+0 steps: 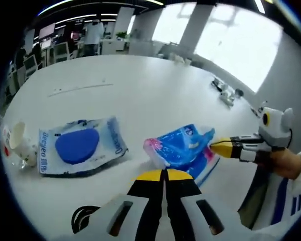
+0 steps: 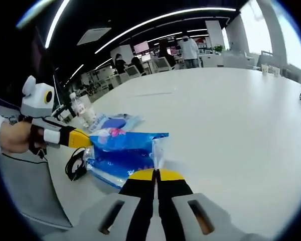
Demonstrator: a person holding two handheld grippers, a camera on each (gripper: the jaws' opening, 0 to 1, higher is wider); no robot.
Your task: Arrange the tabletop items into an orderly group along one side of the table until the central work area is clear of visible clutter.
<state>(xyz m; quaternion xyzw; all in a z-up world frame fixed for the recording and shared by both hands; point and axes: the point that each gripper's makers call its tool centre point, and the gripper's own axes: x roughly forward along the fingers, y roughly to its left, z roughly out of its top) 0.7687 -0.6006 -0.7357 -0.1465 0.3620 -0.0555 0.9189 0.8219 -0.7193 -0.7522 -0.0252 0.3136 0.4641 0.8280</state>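
Both tools pinch blue packet [image 1: 183, 148] — seemingly; jaws closed

I see a broad white table [image 1: 140, 85]. On it lie a wipes pack [image 1: 80, 145], a blue packet [image 1: 183, 150], a crumpled cup [image 1: 17, 143] and a black cable [image 1: 83, 217].

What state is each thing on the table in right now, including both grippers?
Left gripper: shut on the blue tissue pack.
Right gripper: shut on the same pack's edge.
Blue tissue pack: crumpled, held at both ends.
Wet wipes pack: lying flat, lid closed.
Paper cup: tipped on its side.
Black cable: coiled loosely at the table edge.
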